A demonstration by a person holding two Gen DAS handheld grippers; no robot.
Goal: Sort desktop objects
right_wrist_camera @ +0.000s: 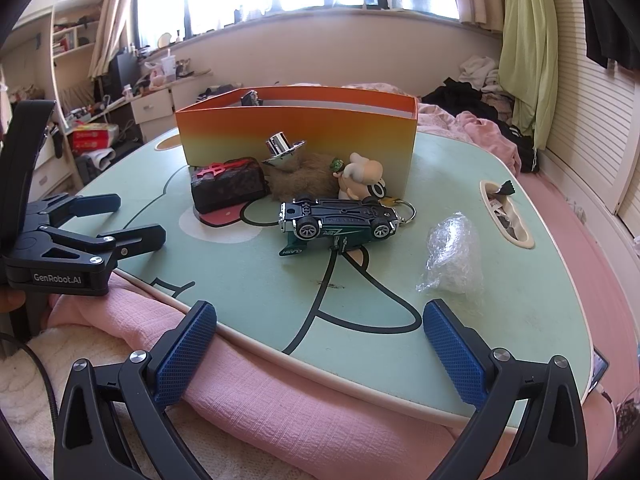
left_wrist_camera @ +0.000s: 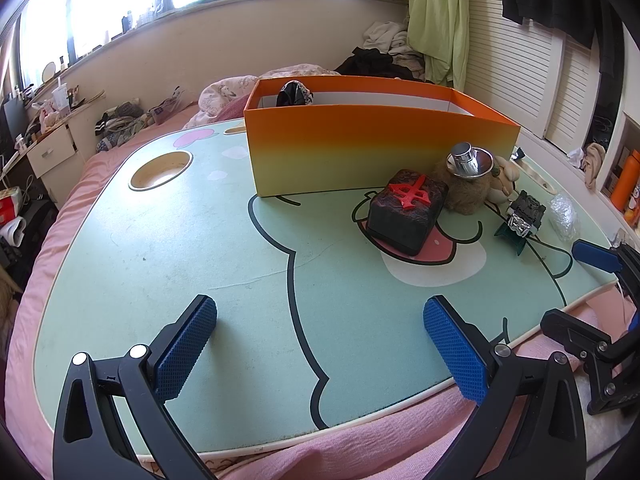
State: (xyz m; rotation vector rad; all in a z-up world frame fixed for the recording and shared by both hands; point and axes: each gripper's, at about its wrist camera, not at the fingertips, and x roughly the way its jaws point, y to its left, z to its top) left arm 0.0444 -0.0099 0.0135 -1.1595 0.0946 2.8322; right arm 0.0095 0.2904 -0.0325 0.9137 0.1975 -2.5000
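The things to sort sit in a cluster on the mint-green lap table, just in front of the orange box. Nearest the right gripper is a green toy car, lying upside down with its wheels up. Behind it stands a small cartoon figurine with a key ring, and beside that a brown furry plush with a chrome funnel-shaped piece resting on it. To the left is a dark block with a red character. A crumpled bubble-wrap bundle lies apart, to the right of the car. 1 dark item already shows above the box's far rim.

Both grippers are released, holding nothing: the right one hovers at the table's near edge, the left gripper over bare table to the left.

The likely step is a first pick, and the car looks the easiest. I would close the 2 pads across its narrow body, between the wheels, and lift straight up, since the key ring touches its rear end and could drag along. The box wall is tall, so the load needs to clear the rim before release.
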